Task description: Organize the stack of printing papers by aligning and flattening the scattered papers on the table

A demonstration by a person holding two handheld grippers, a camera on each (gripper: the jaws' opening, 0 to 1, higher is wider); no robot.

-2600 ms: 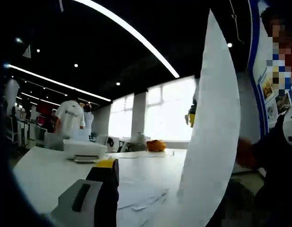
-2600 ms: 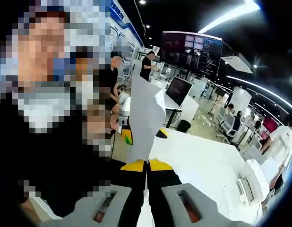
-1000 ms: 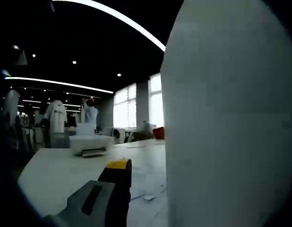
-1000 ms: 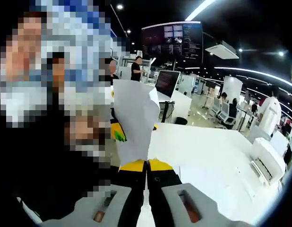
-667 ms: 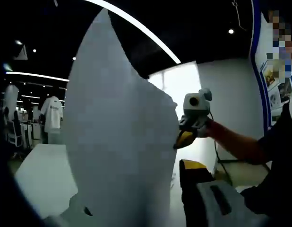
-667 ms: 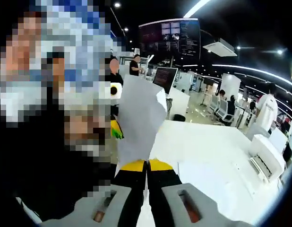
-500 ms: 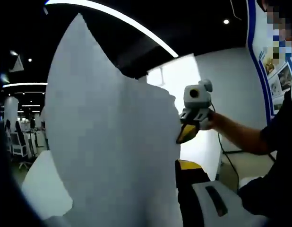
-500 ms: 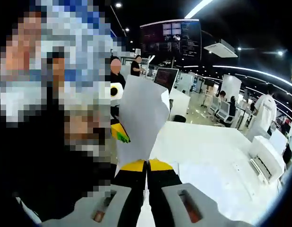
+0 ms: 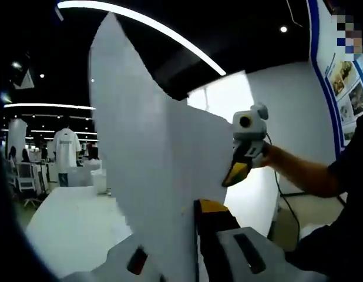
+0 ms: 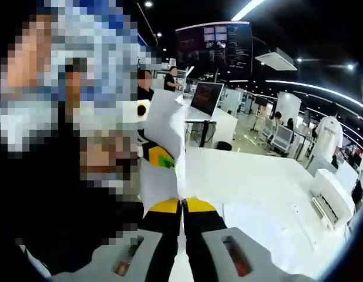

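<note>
A white paper sheet (image 9: 146, 176) stands upright in the air above the white table (image 9: 70, 217). In the left gripper view its lower edge runs down between the two jaws of my left gripper (image 9: 181, 217), which is shut on it. My right gripper (image 9: 237, 173), held by a hand, pinches the sheet's far edge. In the right gripper view the sheet (image 10: 167, 126) rises from my right gripper (image 10: 182, 204), shut on it, and my left gripper (image 10: 160, 160) grips its far side. More loose papers (image 10: 258, 217) lie flat on the table (image 10: 252, 176).
A white printer (image 10: 334, 194) sits at the table's right end. Beyond the table stand desks with a monitor (image 10: 206, 97) and several people, one in a white shirt (image 9: 65, 153). The holder's dark-clothed body is close on the left of the right gripper view.
The sheet has slid in between the left gripper's jaws and they have come together on it. The right gripper keeps its hold; the sheet now stands narrower, more edge-on, in its view.
</note>
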